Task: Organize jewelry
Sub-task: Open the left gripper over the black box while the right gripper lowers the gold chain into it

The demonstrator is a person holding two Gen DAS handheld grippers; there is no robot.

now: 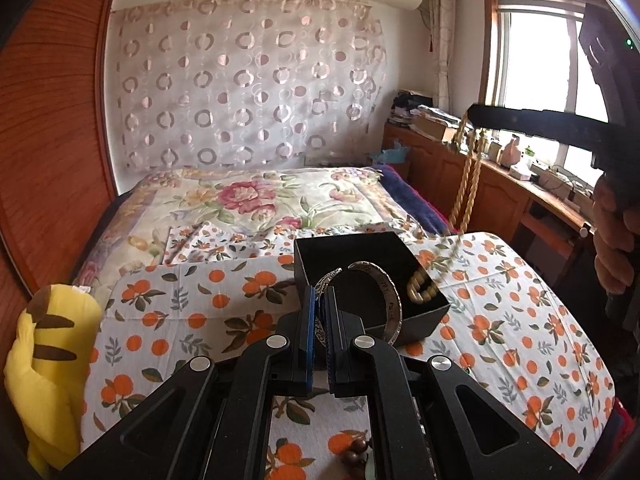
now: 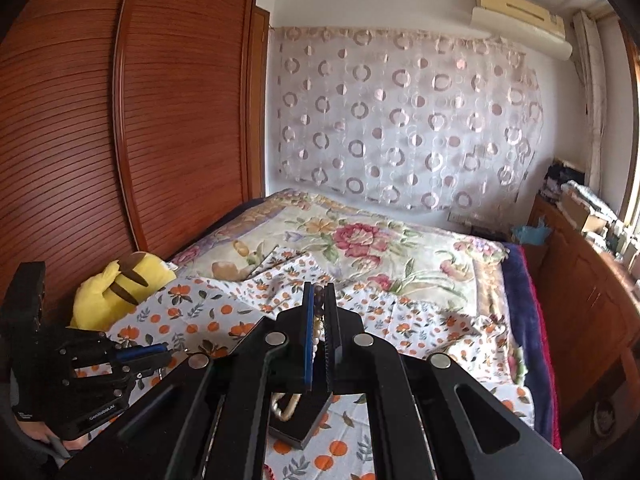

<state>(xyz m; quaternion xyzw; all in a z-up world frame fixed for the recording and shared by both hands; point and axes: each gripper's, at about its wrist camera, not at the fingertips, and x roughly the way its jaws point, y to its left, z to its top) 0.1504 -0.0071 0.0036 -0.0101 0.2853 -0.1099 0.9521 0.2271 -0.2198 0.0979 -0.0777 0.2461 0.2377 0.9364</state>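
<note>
Both grippers loaded over jewelry box

Left gripper [image 1: 320, 300] fingers clamped on silver bangle [image 1: 390, 300], held above the open black box [image 1: 420, 316] on the orange-print cloth [image 1: 180, 312]. Right gripper [image 2: 319, 308] fingers clamped on beaded necklace [image 1: 466, 184], its strands hanging down into the box. Yellow plush [image 1: 48, 360] beside the cloth.

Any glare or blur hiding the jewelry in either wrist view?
Left wrist view: the bright window blows out, and the beige beaded necklace hanging before it blurs low down; the silver bangle stays sharp. Right wrist view: evenly lit, fisheye bends the brown louvred wardrobe.
</note>
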